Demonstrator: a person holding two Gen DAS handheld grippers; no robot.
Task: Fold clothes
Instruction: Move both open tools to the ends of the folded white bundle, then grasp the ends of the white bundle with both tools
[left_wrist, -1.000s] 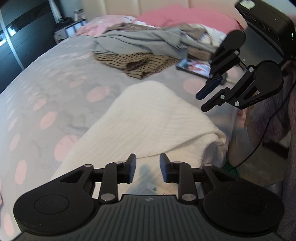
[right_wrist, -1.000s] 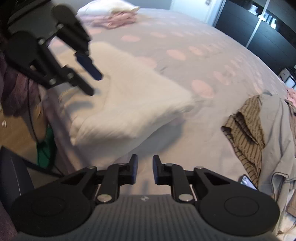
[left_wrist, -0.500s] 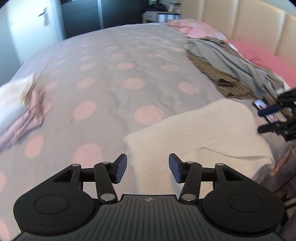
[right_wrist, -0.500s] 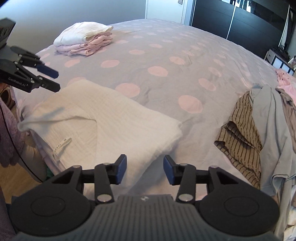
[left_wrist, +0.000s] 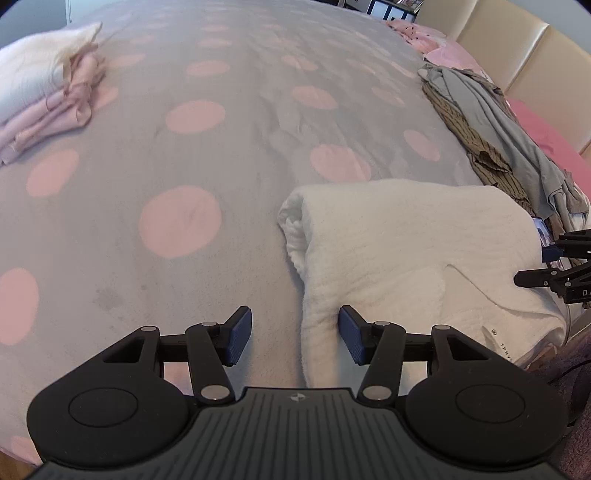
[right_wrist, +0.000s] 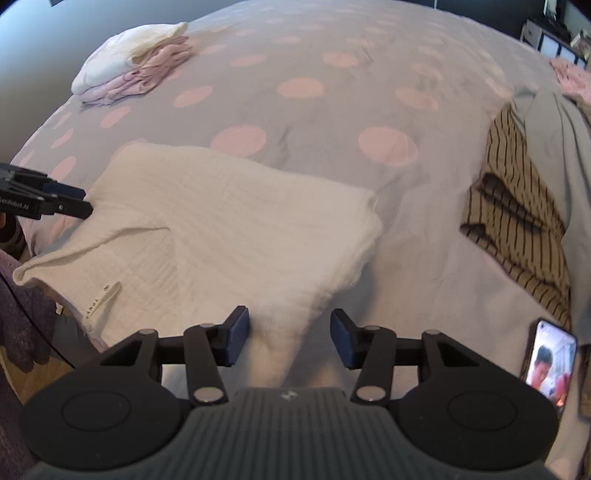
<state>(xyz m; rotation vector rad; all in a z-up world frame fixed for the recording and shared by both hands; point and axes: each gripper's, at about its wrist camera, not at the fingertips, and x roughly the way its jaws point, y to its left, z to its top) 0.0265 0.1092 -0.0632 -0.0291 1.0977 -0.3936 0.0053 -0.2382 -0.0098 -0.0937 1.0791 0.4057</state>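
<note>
On the spotted bed (left_wrist: 192, 258), the folded white garment (left_wrist: 406, 251) lies at the near edge, long axis left to right. My left gripper (left_wrist: 295, 334) stands released over its left end; my right gripper's (right_wrist: 290, 334) jaws are opening over its right corner.

Place: a bedroom in a home.
Bed (left_wrist: 229, 258): wide, under a grey cover with pink dots, filling both views.
Headboard (left_wrist: 517, 48): cream padded panels.
Clothes: a folded stack (right_wrist: 129, 70) and an unfolded heap (right_wrist: 535, 184) on the cover.
Wardrobe (right_wrist: 480, 5): dark fronts at the far wall.
Phone (right_wrist: 550, 363): lit, on the bed.
</note>
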